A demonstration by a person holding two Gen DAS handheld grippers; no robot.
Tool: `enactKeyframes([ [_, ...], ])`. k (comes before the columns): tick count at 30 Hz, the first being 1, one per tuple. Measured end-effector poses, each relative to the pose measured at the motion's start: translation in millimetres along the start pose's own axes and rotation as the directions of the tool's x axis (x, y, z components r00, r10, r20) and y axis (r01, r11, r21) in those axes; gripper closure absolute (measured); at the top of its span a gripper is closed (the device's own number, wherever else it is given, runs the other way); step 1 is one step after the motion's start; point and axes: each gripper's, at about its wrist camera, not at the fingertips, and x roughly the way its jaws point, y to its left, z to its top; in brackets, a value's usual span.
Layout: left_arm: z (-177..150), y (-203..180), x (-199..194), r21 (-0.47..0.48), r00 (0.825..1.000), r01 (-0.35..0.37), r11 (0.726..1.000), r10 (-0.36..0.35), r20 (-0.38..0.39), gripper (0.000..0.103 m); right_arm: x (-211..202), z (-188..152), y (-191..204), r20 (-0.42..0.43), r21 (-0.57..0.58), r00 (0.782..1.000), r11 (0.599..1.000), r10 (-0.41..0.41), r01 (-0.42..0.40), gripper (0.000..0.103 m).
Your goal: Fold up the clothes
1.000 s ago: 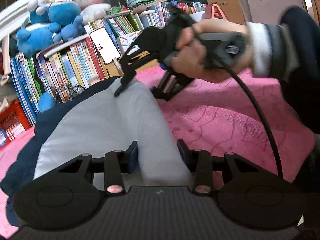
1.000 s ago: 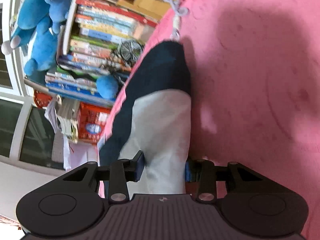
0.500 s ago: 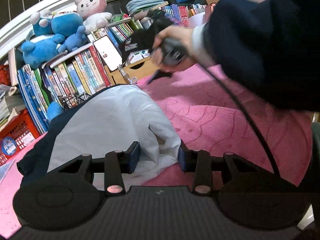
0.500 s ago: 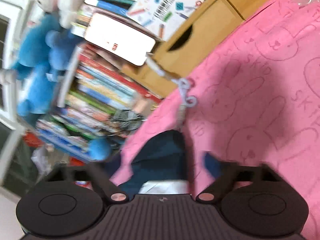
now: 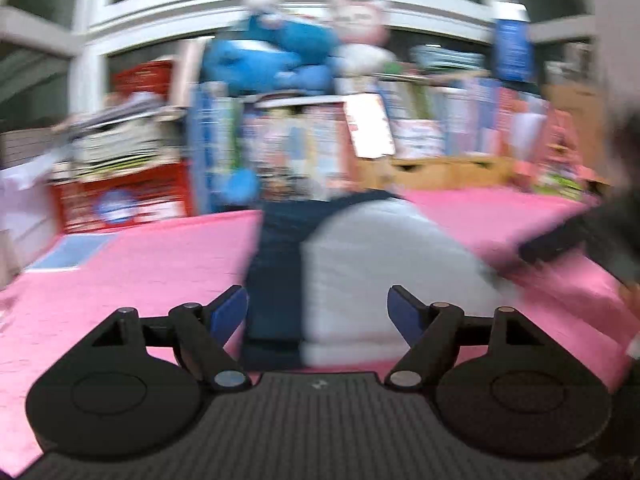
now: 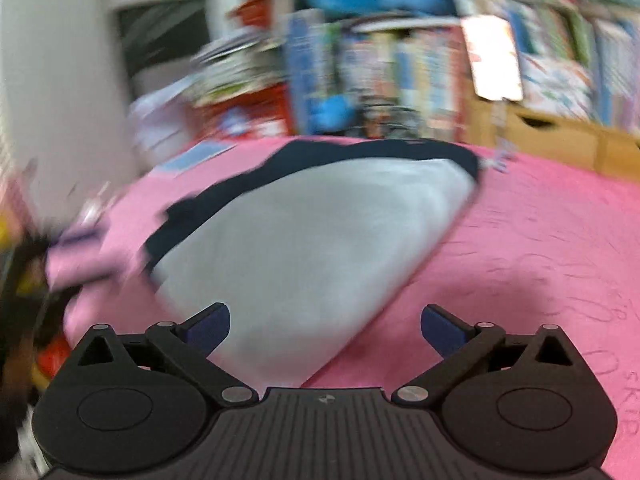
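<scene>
Hovering, left tool (image 5: pixel 318 308): jaws spread, empty, low over garment (image 5: pixel 372 264)
Right tool (image 6: pixel 324 330): jaws spread, empty
Garment axis: runs away toward bookshelf (image 5: pixel 304 140), on pink blanket (image 6: pixel 540 248)

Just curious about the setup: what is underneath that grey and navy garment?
The garment lies on a pink blanket that spreads out around it on every side. Whatever is beneath the blanket, and any folded layers inside the garment, are covered.

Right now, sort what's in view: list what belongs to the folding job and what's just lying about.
Job:
- grey and navy garment
- pink blanket it lies on
- left gripper, open
- right gripper, open

Lying about:
- blue plush toy
- pink plush toy
- books
- wooden box
- red crate
</scene>
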Motion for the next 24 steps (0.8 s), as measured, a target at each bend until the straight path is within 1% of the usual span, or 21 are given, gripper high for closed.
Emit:
enactKeyframes([
  [2,6.9,1.7,11.3,-0.011,1.0,-0.017,1.0,0.017,0.01,0.024,-0.9,-12.0,24.9,-0.005,-0.095,1.0,0.995,-0.013,0.013,0.0],
  [3,10.4,2.5,17.0,-0.017,1.0,-0.025,1.0,0.025,0.015,0.021,3.6,-16.6,34.4,-0.01,-0.137,0.998,0.989,-0.055,0.053,0.0],
  [4,12.6,0.2,26.7,-0.005,0.999,-0.048,0.999,0.048,0.005,0.02,9.1,-19.4,41.0,-0.016,-0.169,0.993,0.98,-0.113,0.109,0.0],
  [5,12.8,-3.6,38.9,0.024,0.995,-0.093,0.995,0.094,-0.032,0.019,16.0,-21.0,44.6,-0.021,-0.195,0.982,0.964,-0.186,0.178,0.0],
  [6,9.2,-6.9,52.7,0.055,0.985,-0.143,0.988,0.147,-0.086,0.021,20.2,-22.4,43.7,-0.022,-0.206,0.968,0.949,-0.249,0.239,0.0],
  [7,5.1,-10.2,66.8,0.088,0.969,-0.191,0.978,0.202,-0.14,0.022,22.0,-23.3,38.9,-0.015,-0.201,0.955,0.937,-0.295,0.286,0.0],
  [8,0.3,-7.9,70.4,0.079,0.964,-0.198,0.977,0.209,-0.162,0.022,20.5,-22.8,30.4,-0.011,-0.171,0.957,0.943,-0.291,0.285,0.0],
  [9,-4.6,-4.6,72.2,0.064,0.961,-0.2,0.978,0.208,-0.18,0.022,17.4,-22.3,20.7,-0.012,-0.129,0.963,0.955,-0.269,0.265,0.0],
  [11,-14.5,1.9,75.8,0.032,0.955,-0.203,0.979,0.205,-0.214,0.02,10.7,-22.5,4.9,-0.011,-0.091,0.97,0.966,-0.244,0.242,0.0],
  [12,-16.1,2.3,73.3,0.039,0.954,-0.203,0.978,0.207,-0.216,0.02,8.5,-23.1,-0.7,-0.01,-0.085,0.971,0.968,-0.238,0.236,0.0],
  [16,-20.1,3.2,61.8,0.08,0.953,-0.205,0.975,0.218,-0.21,0.02,11.9,-30.6,3.1,0.002,-0.217,0.959,0.936,-0.283,0.277,0.0],
  [19,-22.7,7.9,56.1,0.097,0.954,-0.202,0.974,0.218,-0.206,0.02,11.6,-35.0,4.7,0.004,-0.269,0.96,0.924,-0.281,0.271,0.0],
  [22,-24.3,19.9,54.5,0.061,0.955,-0.184,0.981,0.193,-0.224,0.015,10.9,-37.4,-0.3,-0.022,-0.272,0.963,0.929,-0.267,0.252,0.0],
  [23,-25.4,22.7,53.6,0.053,0.956,-0.182,0.982,0.189,-0.225,0.012,10.8,-38.1,-3.3,-0.033,-0.258,0.965,0.935,-0.262,0.245,0.0],
  [24,-26.4,25.6,52.7,0.045,0.956,-0.18,0.983,0.186,-0.225,0.012,11.3,-38.7,-7.2,-0.045,-0.236,0.967,0.943,-0.252,0.235,0.0],
])
